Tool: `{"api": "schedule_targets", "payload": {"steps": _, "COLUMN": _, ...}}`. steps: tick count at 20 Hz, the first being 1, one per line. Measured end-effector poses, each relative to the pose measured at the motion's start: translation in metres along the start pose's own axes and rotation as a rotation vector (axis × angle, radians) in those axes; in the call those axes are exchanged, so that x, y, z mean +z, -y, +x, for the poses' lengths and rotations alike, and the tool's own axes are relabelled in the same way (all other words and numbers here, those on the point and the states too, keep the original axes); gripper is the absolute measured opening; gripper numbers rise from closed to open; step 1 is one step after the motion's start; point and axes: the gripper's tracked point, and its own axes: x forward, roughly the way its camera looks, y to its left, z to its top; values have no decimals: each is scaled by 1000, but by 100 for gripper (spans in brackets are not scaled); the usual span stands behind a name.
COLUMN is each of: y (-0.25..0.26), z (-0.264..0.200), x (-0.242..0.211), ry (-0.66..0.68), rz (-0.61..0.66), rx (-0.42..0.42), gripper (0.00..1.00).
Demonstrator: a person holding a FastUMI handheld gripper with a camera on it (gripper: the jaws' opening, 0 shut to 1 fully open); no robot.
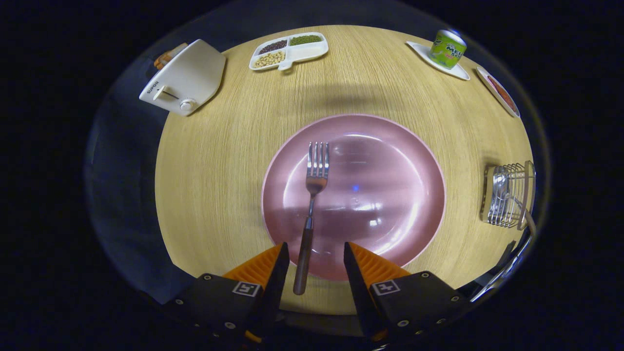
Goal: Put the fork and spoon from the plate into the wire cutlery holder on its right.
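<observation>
1. Plainly, the gripper (pixel 314 253) stands released, its fingers spread to either side of the fork (pixel 310 210) handle and touching nothing that I can see.
2. The fork lies on the left part of the pink plate (pixel 419 161), tines pointing away from the fingers, its dark handle running back over the near rim and out between the fingers.
3. It looks stiff, thin and light, and the metal neck is likely slick; the darker handle is the better hold (it overhangs the rim, so the fingers can probably close there without scraping the plate).
4. The wire cutlery holder (pixel 509 195) sits on the wooden table (pixel 214 161) well to the right of the plate, with something shiny and metallic already inside, likely the spoon, though I cannot tell for sure.
5. Beyond the plate, a divided dish (pixel 288 50) holds beans or grains in separate compartments, a green can (pixel 448 48) stands on a white saucer, and a white toaster (pixel 185 78) sits to the left.
</observation>
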Motion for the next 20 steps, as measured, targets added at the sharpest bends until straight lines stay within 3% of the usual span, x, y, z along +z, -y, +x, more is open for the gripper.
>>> {"api": "schedule_targets", "payload": {"steps": 8, "y": -3, "z": 20, "x": 3, "ry": 83, "rz": 68, "rx": 18, "gripper": 12}}
{"api": "schedule_targets", "payload": {"steps": 14, "y": 5, "z": 12, "x": 11, "ry": 186, "rz": 35, "rx": 50, "gripper": 5}}
{"api": "schedule_targets", "payload": {"steps": 20, "y": 45, "z": -48, "x": 20, "ry": 276, "rz": 62, "rx": 57, "gripper": 5}}
